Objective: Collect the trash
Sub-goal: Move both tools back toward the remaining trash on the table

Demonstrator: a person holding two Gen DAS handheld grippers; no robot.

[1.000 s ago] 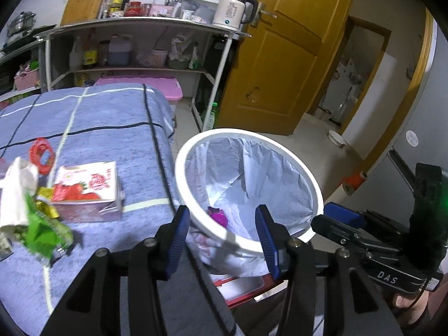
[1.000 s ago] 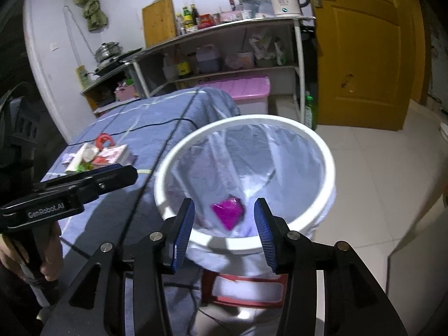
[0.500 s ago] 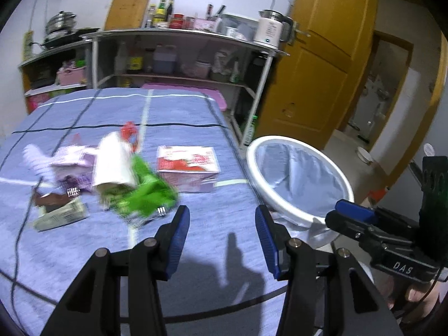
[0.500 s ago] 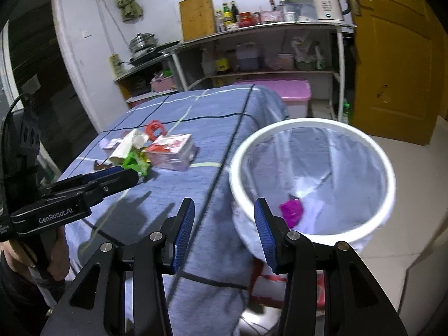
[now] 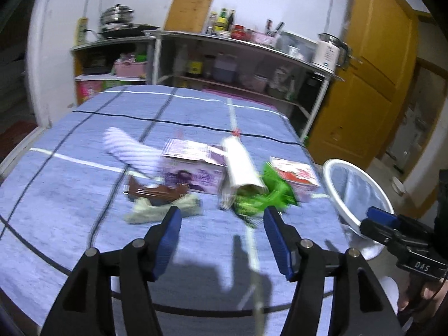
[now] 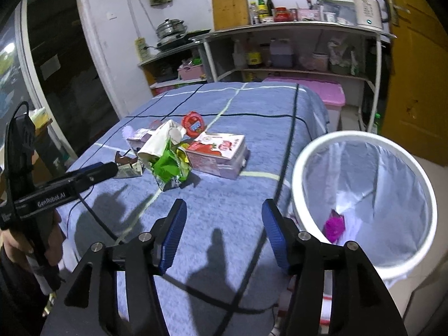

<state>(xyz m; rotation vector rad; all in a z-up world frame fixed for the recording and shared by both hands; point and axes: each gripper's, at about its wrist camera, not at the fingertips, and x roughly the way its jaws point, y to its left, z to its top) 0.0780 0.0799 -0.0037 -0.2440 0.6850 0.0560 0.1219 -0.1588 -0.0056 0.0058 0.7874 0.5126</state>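
A heap of trash lies on the blue checked tablecloth [image 5: 84, 224]: a green wrapper [image 5: 266, 196] [image 6: 168, 165], a white paper roll [image 5: 242, 165], a red-and-white carton [image 6: 218, 154] [image 5: 294, 175], a purple carton [image 5: 193, 168], a brown wrapper [image 5: 156, 190] and a red round lid [image 6: 193, 124]. My left gripper [image 5: 221, 235] hangs just short of the heap, its jaws opening with nothing between them. My right gripper [image 6: 222, 235] hovers over the table's near edge, jaws opening, nothing in them. The white bin [image 6: 364, 145] [image 5: 333, 179] with a clear liner stands to the right and holds a magenta wrapper [image 6: 334, 225].
Metal shelves [image 6: 294, 28] with bottles, a kettle [image 6: 366, 7] and a pot line the back wall. A pink storage box [image 6: 322, 92] sits behind the table. A yellow door [image 5: 372, 78] is at the right. A hand [image 6: 16, 240] holds the left gripper's handle.
Both grippers swung left from above the bin to over the table, and the trash heap came to the middle of the left view. Both pairs of jaws stand wider apart than before.
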